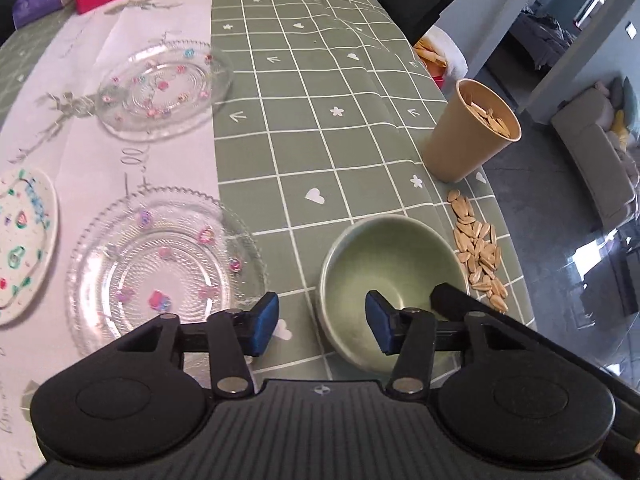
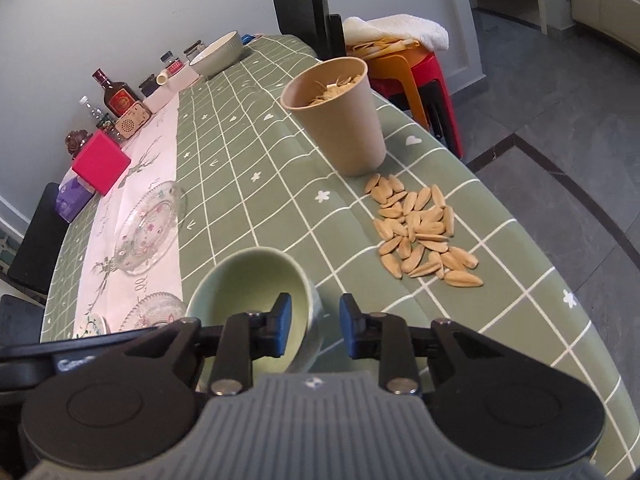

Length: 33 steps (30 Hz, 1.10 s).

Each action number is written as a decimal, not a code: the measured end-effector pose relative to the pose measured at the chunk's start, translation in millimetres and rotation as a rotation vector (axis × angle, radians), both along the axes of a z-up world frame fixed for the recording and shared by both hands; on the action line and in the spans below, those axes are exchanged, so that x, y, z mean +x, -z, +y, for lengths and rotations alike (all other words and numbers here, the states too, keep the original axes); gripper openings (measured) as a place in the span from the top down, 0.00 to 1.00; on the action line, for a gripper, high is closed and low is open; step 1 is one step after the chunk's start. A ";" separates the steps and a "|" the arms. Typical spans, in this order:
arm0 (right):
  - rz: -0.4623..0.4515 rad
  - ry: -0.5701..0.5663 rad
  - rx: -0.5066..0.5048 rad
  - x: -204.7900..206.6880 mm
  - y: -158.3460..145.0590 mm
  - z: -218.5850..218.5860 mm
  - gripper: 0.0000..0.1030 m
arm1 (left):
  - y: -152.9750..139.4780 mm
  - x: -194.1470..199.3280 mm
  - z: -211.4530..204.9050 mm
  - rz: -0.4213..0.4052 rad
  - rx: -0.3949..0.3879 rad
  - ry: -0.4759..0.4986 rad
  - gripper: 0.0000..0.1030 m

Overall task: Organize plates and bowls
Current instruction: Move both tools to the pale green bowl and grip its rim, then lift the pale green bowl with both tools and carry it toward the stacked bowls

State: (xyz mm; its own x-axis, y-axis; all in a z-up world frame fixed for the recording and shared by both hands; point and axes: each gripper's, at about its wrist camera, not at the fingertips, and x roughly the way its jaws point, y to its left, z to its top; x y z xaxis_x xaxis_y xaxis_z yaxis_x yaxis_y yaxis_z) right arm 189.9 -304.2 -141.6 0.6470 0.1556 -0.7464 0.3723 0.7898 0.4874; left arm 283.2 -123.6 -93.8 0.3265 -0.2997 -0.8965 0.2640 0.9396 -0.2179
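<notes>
Green bowl (image 2: pixel 256 304) sits between open right gripper (image 2: pixel 315 326) jaws, ungripped. Left gripper (image 1: pixel 322 326) open, empty. Glass plates (image 1: pixel 164 264) unstacked; sorting barely begun.

A pale grey wall (image 2: pixel 100 12) runs behind the table at ten o'clock. Dark grey floor tiles (image 2: pixel 560 112) fill three o'clock. A black chair (image 2: pixel 304 16) stands at twelve, red and orange stools (image 2: pixel 416 72) beside it. A beige sofa (image 1: pixel 592 160) sits at three o'clock, with bright glare on the glossy floor.
</notes>
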 end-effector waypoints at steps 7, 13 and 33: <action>0.005 0.008 -0.023 3.5 3.8 5.9 0.77 | 10.9 4.5 -9.4 0.003 0.018 0.018 0.70; 0.024 0.010 -0.048 5.0 9.1 7.6 0.90 | 17.9 3.7 -14.6 0.004 0.068 0.046 0.84; 0.080 -0.129 0.026 -45.5 3.1 12.1 0.90 | 12.2 -51.0 -1.2 0.131 0.137 0.140 0.85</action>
